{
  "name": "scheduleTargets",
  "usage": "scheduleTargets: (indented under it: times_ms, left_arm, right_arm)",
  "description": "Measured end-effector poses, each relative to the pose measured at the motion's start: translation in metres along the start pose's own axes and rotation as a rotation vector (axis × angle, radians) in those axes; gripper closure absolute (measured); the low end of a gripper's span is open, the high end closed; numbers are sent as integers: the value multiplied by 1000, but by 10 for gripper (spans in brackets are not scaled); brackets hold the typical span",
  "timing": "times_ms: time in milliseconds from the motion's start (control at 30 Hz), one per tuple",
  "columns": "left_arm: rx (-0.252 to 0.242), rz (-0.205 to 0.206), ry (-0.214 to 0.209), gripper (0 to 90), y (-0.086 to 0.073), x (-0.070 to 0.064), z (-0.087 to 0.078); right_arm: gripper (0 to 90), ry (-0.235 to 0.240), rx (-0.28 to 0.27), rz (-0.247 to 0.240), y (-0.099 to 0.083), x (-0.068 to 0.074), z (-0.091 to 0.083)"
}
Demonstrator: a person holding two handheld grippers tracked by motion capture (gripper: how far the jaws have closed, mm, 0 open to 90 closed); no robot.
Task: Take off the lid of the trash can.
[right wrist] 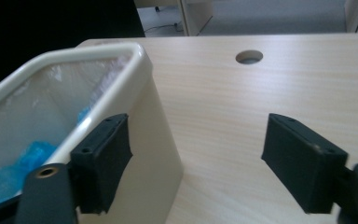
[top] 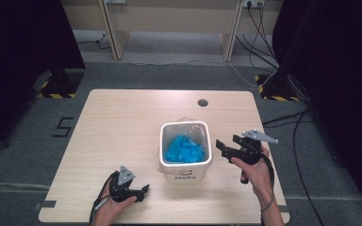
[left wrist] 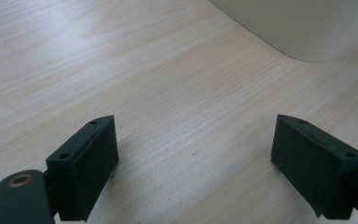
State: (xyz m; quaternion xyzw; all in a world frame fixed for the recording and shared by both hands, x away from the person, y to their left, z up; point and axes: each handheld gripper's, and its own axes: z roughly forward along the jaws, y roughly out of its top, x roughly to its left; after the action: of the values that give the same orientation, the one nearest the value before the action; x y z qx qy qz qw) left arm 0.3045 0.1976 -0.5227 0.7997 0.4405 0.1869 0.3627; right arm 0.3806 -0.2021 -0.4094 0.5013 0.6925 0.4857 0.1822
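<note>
Right claw (top: 222, 149) wide open beside bin (top: 185, 175) rim, holding nothing, left claw (top: 143, 192) wide open, empty.

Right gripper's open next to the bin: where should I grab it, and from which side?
Grip the bin by its right rim, coming from the right. The right gripper is already open beside that wall, one jaw level with the rim. The rim is a thin rolled lip that probably fits between the jaws, one inside and one outside. A clear liner covers the inside, so expect to pinch it too.

One white bin (top: 185, 175), one clear liner (top: 185, 120), one blue crumpled mass (top: 184, 149), two grippers, one table (top: 122, 122)
</note>
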Motion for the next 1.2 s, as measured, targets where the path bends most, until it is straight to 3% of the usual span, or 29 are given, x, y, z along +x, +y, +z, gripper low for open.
scheduleTargets:
  times_ms: [133,433,900,1067,1200]
  left_arm:
    - [0,-1,0,135,0,0,0]
    - [0,-3,3,135,0,0,0]
    - [-2,-6,5,135,0,0,0]
    - [-2,-6,5,135,0,0,0]
    - [-2,-6,6,136,-1,0,0]
  right_arm:
    - [326,-5,-10,-55,17,7,5]
    - [459,25,-1,-70,33,17,18]
    - [595,8,122,-128,50,41,53]
    - [628,-6,177,-139,49,44,62]
    - [670,-8,184,-135,50,43,63]
